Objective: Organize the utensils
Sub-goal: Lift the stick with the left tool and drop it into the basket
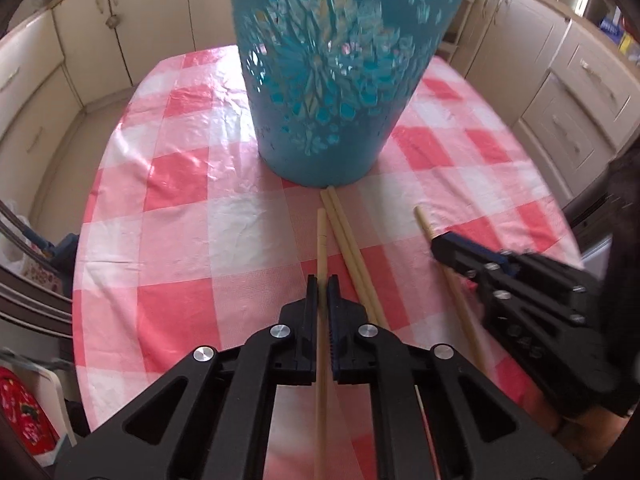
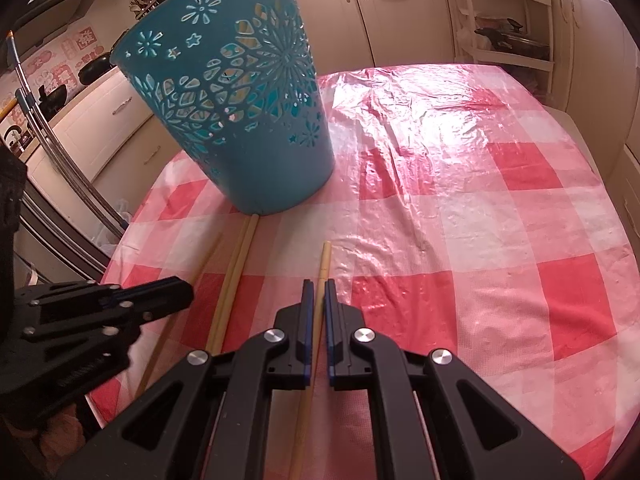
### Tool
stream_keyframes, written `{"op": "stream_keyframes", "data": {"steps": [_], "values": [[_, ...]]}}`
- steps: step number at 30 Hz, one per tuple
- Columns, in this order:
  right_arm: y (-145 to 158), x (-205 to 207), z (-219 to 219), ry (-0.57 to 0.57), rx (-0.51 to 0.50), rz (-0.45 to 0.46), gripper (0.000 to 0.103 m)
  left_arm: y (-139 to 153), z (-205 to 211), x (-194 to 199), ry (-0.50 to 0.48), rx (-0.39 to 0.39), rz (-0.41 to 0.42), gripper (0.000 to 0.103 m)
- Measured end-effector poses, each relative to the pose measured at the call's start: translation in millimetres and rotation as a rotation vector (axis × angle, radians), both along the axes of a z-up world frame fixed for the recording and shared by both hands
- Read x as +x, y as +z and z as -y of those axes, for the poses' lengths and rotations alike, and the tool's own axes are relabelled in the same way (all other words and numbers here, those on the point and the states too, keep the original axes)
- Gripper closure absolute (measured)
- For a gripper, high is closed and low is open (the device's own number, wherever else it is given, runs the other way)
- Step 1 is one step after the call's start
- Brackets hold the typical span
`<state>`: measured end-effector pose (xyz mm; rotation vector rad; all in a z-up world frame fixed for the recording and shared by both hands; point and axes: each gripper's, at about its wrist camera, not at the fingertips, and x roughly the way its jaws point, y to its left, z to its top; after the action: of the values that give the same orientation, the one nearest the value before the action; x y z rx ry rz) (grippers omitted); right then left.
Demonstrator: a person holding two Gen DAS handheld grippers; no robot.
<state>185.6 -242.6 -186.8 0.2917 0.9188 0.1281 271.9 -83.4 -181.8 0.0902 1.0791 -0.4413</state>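
A teal perforated basket (image 1: 332, 80) stands on the red-and-white checked table (image 1: 192, 216); it also shows in the right wrist view (image 2: 248, 112). My left gripper (image 1: 322, 284) is shut on one wooden chopstick (image 1: 321, 240). A pair of chopsticks (image 1: 352, 248) lies beside it, tips touching the basket's base. My right gripper (image 2: 318, 286) is shut on another chopstick (image 2: 325, 260). The right gripper shows in the left wrist view (image 1: 444, 246), and the left gripper in the right wrist view (image 2: 176, 292). The pair (image 2: 236, 276) lies between them.
Cream kitchen cabinets (image 1: 92, 40) surround the table. A shelf rack (image 2: 508, 20) stands behind the table's far end. A fridge edge (image 2: 52, 184) is at the left. The tablecloth (image 2: 480, 200) stretches right of the basket.
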Motion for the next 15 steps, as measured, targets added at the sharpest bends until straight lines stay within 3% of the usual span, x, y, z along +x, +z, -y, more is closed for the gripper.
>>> {"op": "stream_keyframes", "data": {"steps": [6,11,15], "values": [[-0.4,0.3,2.2,-0.004,0.019,-0.003,0.097,71.7,-28.1,-23.7,-0.01,-0.201,0.018,0.098],[-0.3,0.8,1.7,-0.012,0.02,-0.005,0.097,166.6,-38.1,-14.1,0.006,-0.323,0.227,0.098],[-0.7,0.6,2.5,-0.013,0.027,-0.003,0.097,216.3,-26.5,12.7,0.059,-0.374,0.415,0.098]]}}
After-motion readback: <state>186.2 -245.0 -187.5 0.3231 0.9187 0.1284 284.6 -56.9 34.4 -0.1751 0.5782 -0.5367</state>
